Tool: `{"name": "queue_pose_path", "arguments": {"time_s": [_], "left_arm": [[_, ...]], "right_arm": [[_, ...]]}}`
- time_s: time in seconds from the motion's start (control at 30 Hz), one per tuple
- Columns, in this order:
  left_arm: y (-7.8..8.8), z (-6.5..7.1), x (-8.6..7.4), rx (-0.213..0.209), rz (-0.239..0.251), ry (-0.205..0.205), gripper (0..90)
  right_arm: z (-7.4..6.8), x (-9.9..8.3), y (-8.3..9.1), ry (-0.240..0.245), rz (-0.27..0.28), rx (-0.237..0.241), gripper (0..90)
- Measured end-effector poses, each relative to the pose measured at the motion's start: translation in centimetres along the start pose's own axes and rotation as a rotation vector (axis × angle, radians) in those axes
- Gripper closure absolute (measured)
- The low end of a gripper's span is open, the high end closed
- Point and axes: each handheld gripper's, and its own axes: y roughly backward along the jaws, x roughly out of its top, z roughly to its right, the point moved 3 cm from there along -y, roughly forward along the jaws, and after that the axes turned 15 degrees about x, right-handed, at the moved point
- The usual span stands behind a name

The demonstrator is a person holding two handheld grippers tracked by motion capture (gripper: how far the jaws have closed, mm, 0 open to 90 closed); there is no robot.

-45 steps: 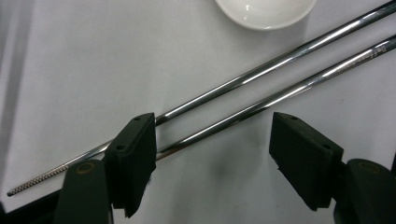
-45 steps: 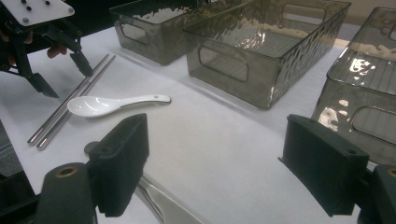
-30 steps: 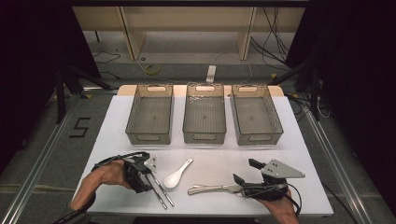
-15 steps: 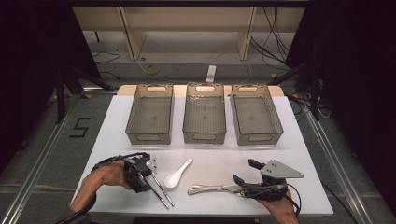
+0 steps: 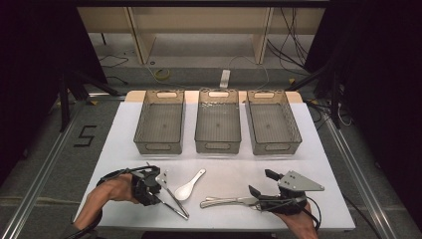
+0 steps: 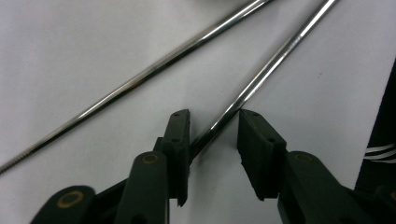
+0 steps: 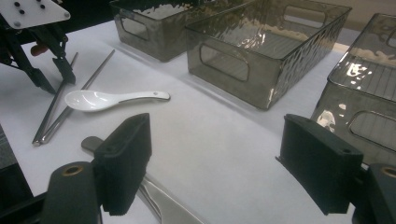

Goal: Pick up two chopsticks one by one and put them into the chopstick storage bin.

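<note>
So the big change from a second ago: the left gripper (image 5: 160, 186) has just been closing its jaws around one of the two metal chopsticks (image 5: 174, 200). In the left gripper view that chopstick (image 6: 261, 77) runs between the pads, touching the left one with a gap on the right, so it's not clamped yet. The second chopstick (image 6: 140, 77) lies outside the jaws toward 10 o'clock. Neither hand has shifted, and everything on the table sits where it was.

The right gripper (image 5: 261, 183) is spread wide with nothing between its jaws, parked over the handle of a metal utensil (image 5: 226, 202). Can't tell if that's a knife or a fork, since its far end is under the gripper. The white ceramic spoon (image 5: 189, 185) lies between the two grippers, at 2 o'clock from the chopsticks.

Three grey plastic bins (image 5: 218, 122) sit at 12 o'clock on the white table (image 5: 323, 164). The chopsticks' near ends are partly hidden by the left gripper in the high view.
</note>
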Motion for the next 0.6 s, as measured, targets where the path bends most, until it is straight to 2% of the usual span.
{"name": "queue_pose_path", "arguments": {"time_s": [0.6], "left_arm": [[0.25,0.65,0.02,-0.010,0.012,-0.068,77.7]], "right_arm": [[-0.01,-0.02,-0.06,0.011,-0.013,-0.007,26.0]]}}
